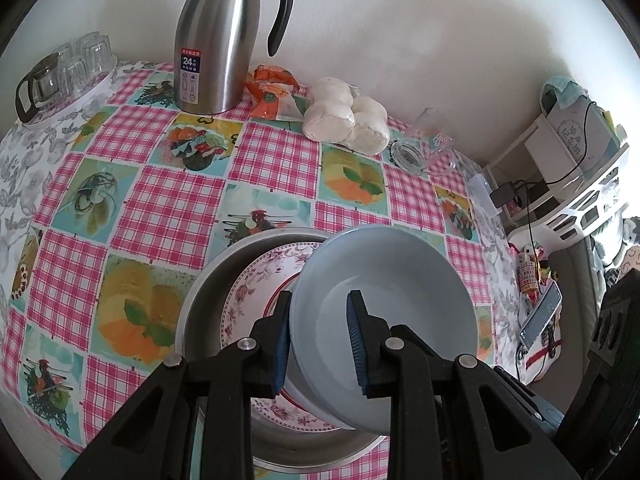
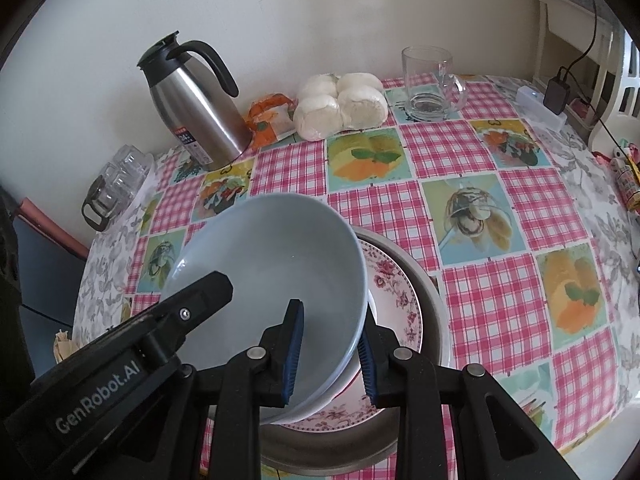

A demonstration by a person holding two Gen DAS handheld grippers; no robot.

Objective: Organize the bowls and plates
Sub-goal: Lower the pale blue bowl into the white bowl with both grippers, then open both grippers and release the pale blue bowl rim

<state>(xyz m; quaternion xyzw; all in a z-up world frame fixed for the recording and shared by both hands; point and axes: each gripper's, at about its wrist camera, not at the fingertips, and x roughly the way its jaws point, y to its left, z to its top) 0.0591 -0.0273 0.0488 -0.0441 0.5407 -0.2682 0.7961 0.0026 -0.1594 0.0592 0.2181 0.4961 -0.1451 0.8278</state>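
A light blue bowl hangs tilted over a pink floral plate that lies inside a shallow steel basin. My left gripper is shut on the bowl's rim, one blue pad inside and one outside. On the opposite rim my right gripper is shut the same way. The left gripper's black body shows at the bowl's left side in the right wrist view. The bowl hides the plate's middle, and whether its base touches the plate I cannot tell.
On the checked tablecloth stand a steel thermos jug, an orange packet, bagged white buns and a glass mug. Glasses sit on a tray at the far left. A white shelf with cables is beside the table.
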